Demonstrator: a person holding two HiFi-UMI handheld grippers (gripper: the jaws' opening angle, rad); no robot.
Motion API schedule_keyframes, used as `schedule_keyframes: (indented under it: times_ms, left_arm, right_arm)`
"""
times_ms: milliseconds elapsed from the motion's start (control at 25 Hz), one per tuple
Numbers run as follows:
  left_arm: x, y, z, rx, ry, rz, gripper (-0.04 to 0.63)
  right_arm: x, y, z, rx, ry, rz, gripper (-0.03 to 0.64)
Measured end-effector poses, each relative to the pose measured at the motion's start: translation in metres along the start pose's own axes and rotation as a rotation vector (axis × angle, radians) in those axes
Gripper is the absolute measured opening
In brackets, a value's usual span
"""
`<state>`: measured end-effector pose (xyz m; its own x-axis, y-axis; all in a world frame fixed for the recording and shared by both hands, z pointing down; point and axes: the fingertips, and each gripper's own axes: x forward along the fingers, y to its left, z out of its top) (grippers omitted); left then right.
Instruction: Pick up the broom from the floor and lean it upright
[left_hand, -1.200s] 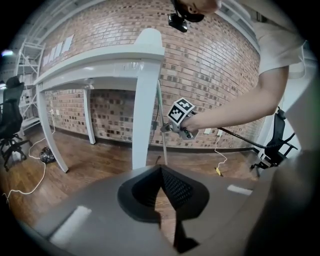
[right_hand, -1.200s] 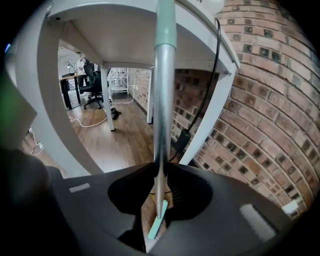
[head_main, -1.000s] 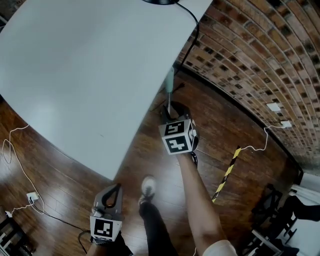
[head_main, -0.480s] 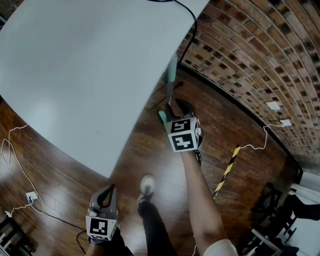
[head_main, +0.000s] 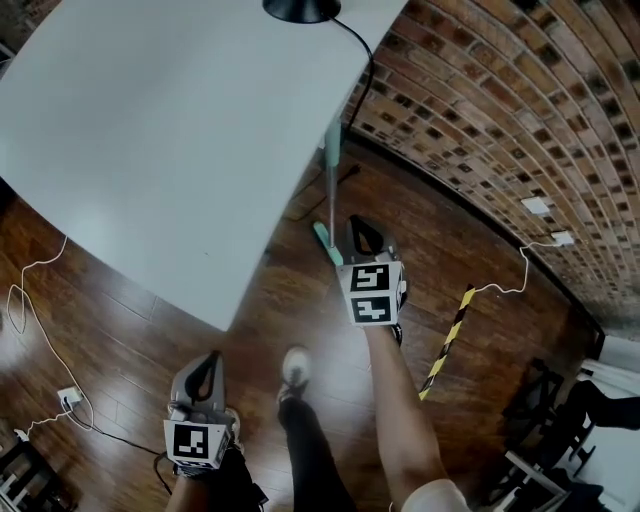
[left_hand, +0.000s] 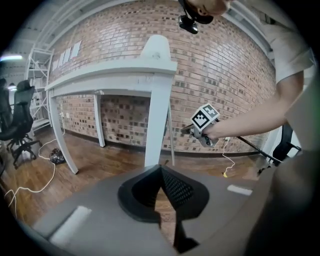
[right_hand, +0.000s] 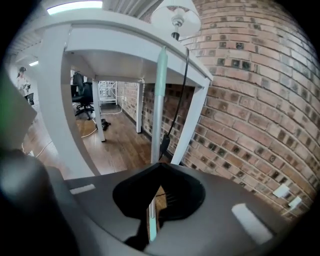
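Note:
The broom stands upright, its pale green handle (head_main: 331, 175) leaning on the white table's edge (head_main: 300, 190) and its green head (head_main: 326, 244) on the wood floor. My right gripper (head_main: 362, 232) hangs just right of the head, apart from it. Its jaws have just been closing and are shut with nothing between them. In the right gripper view the handle (right_hand: 160, 100) rises beyond the closed tips (right_hand: 160, 167). My left gripper (head_main: 208, 368) is low at the left, shut and empty (left_hand: 161, 169); from it I see the right gripper (left_hand: 187, 130) by the table leg.
A lamp base (head_main: 300, 8) sits on the table, its black cord running down by the broom. A curved brick wall (head_main: 500, 110) lies behind. A yellow-black striped bar (head_main: 447, 345), white cables (head_main: 40, 300) and the person's shoe (head_main: 295, 368) are on the floor.
The right gripper let go of the broom handle, opened, drew back toward me and shut empty. The broom stays leaning on the table. The left gripper shifted slightly.

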<state>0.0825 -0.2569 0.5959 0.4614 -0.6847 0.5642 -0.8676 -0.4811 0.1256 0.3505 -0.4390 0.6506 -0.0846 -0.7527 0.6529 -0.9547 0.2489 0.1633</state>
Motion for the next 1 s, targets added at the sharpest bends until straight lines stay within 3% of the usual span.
schedule_keyframes:
  times_ms: [200, 480, 720, 1000]
  left_arm:
    - [-0.017, 0.019, 0.056, 0.046, -0.075, 0.037, -0.002]
    - [-0.058, 0.024, 0.138, 0.06, -0.175, 0.052, -0.002]
    - [-0.11, -0.004, 0.199, 0.093, -0.259, -0.049, -0.002]
    - [-0.192, -0.019, 0.285, 0.14, -0.429, -0.144, -0.002]
  right_arm:
    - [-0.058, -0.014, 0.018, 0.05, -0.02, -0.045, 0.012]
    - [-0.168, -0.008, 0.046, 0.251, -0.102, -0.087, 0.012]
    - [-0.259, 0.002, 0.089, 0.294, -0.167, -0.077, 0.012]
    - [-0.384, 0.015, 0.167, 0.258, -0.34, -0.105, 0.012]
